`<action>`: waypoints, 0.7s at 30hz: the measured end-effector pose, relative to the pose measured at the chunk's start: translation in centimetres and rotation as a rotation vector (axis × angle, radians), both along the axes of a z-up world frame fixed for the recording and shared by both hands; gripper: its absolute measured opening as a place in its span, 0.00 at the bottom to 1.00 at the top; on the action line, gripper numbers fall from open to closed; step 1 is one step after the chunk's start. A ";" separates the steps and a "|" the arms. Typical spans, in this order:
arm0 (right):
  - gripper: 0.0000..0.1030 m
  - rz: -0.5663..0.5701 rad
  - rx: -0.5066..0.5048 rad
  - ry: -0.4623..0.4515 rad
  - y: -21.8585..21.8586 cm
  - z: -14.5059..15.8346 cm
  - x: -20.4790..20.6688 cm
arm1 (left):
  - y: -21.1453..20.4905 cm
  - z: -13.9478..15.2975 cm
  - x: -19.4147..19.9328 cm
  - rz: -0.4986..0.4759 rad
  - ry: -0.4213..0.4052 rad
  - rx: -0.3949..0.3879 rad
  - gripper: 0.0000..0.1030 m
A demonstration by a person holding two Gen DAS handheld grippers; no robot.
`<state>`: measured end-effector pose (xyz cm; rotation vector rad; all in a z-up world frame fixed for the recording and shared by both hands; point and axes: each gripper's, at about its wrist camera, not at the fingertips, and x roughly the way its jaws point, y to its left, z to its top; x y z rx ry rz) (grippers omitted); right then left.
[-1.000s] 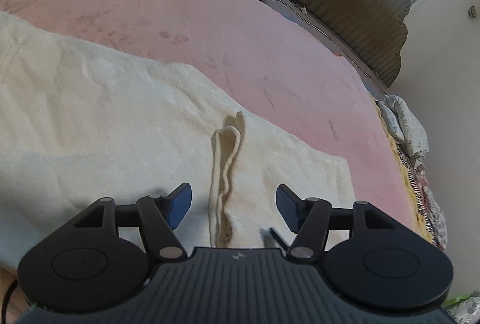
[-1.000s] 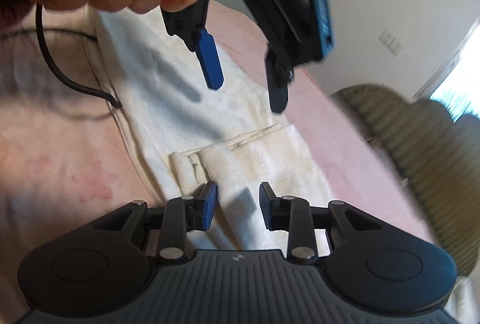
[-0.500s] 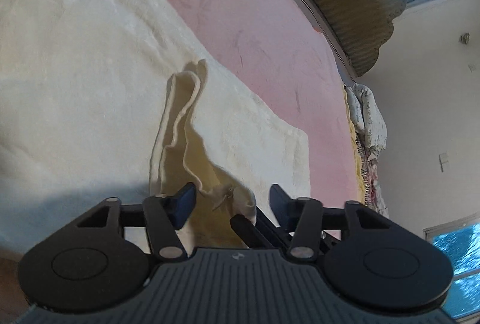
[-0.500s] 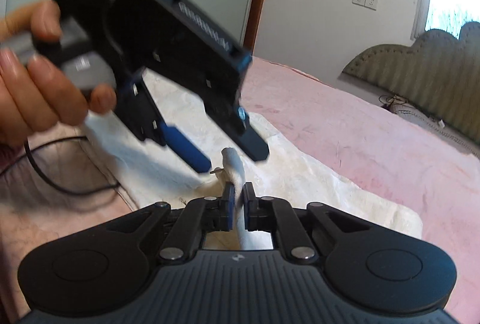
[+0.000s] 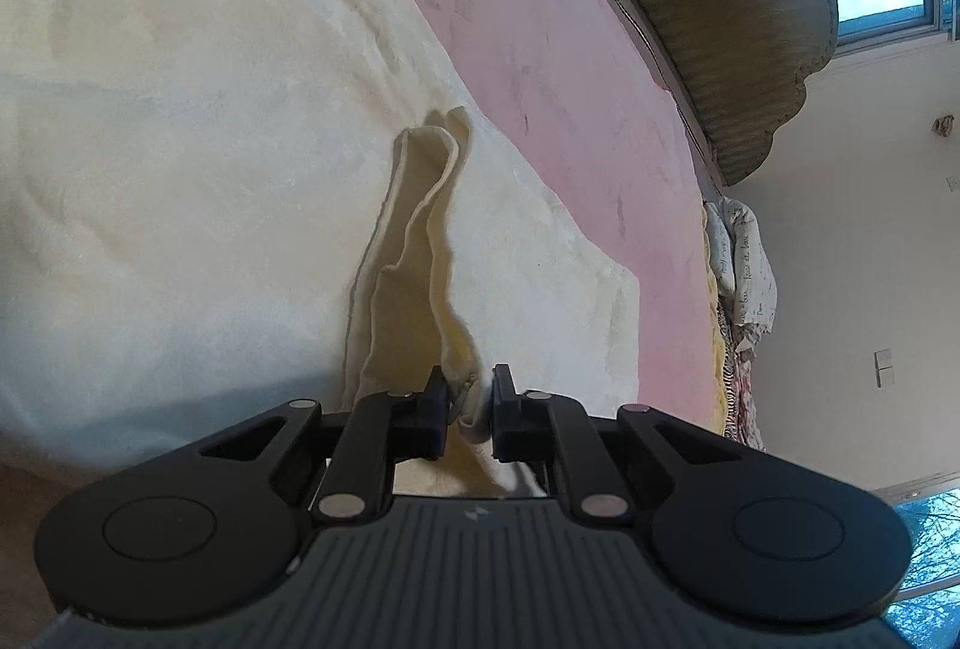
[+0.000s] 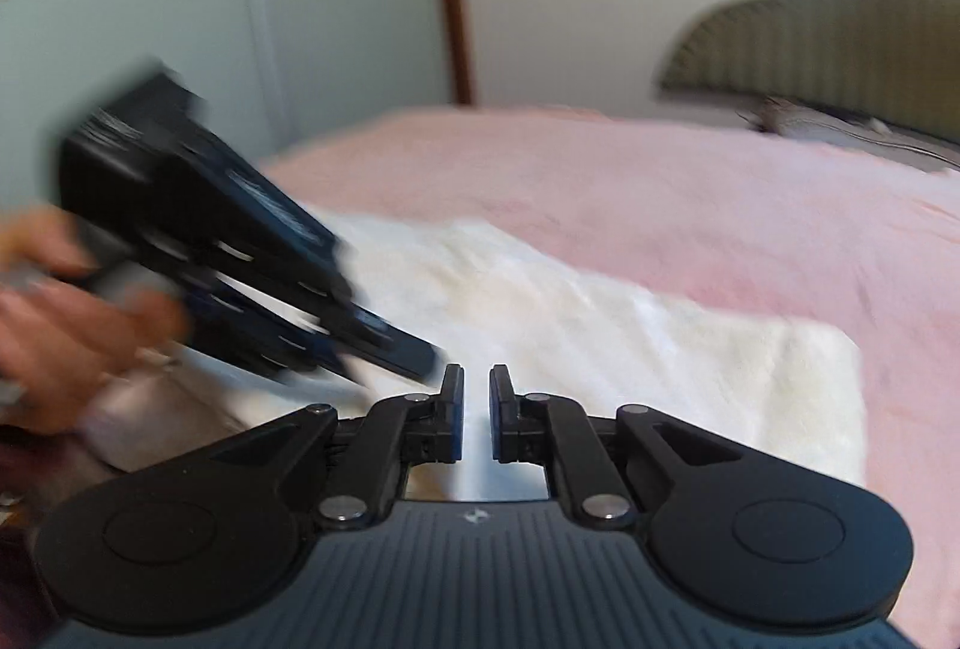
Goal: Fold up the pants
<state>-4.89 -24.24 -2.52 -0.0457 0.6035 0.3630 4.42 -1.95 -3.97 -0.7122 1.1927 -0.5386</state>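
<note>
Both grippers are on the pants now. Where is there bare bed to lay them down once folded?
Bare pink bedspread runs between the cream pants and the headboard, and along their far edge. It is crowded near the left gripper, shut on the bunched waistband, close beside the right gripper.

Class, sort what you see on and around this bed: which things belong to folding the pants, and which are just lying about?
Part of the job:
pants
left hand-held gripper
right hand-held gripper

Just there:
bedspread
headboard
bedding heap
</note>
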 end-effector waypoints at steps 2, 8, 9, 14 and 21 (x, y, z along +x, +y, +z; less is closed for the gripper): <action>0.08 0.057 -0.017 0.013 1.4 -0.4 -0.4 | 0.2 0.4 -0.7 -0.021 -0.023 0.033 0.11; 0.08 0.101 -0.077 0.038 2.9 -1.9 -0.4 | 0.4 -1.4 -0.9 -0.032 0.011 0.043 0.12; 0.08 0.085 -0.051 0.050 2.6 -1.7 -0.3 | 0.4 -1.2 -0.8 -0.038 0.001 0.047 0.12; 0.09 0.050 -0.015 0.041 2.5 -1.1 -0.1 | 0.9 0.4 -1.0 -0.037 -0.065 0.105 0.18; 0.09 0.020 -0.016 0.011 3.1 -0.5 0.1 | 1.0 3.7 0.0 -0.026 -0.261 0.281 0.19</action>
